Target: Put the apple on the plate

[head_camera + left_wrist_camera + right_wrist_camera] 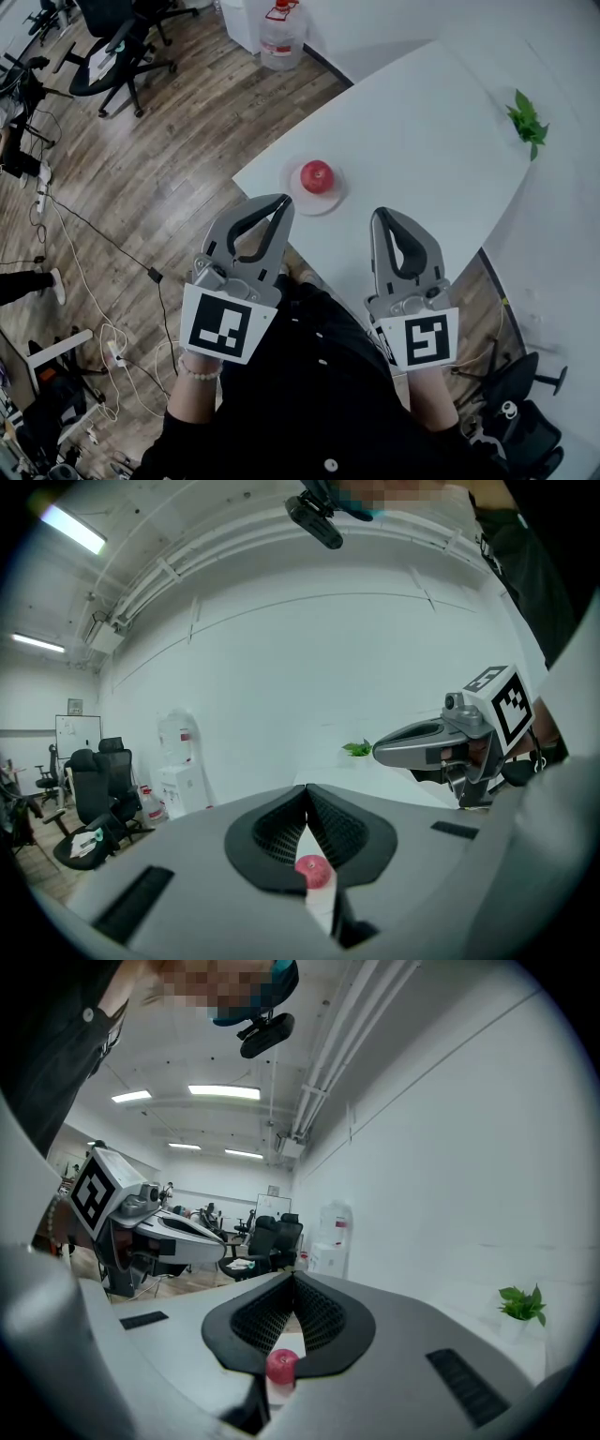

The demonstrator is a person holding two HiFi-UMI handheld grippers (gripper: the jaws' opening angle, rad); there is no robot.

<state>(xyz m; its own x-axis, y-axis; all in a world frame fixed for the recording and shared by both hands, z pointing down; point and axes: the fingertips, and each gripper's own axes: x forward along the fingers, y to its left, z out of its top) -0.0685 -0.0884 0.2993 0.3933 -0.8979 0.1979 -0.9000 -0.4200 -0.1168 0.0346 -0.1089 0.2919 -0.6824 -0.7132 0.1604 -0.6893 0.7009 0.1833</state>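
Where wooden floor (141,169) fills left side: office chairs (122,47) far left, water jug (281,37) by wall. Left gripper (282,201): fingers pressed together, nothing between them, tips near table (422,122) corner. Apple (317,175) sits on plate (330,201) close to that corner, ahead of both grippers and between them, touching neither. Right gripper (382,215): fingers together, empty, tips by table's near edge. Small green plant (527,122) on table, far right.
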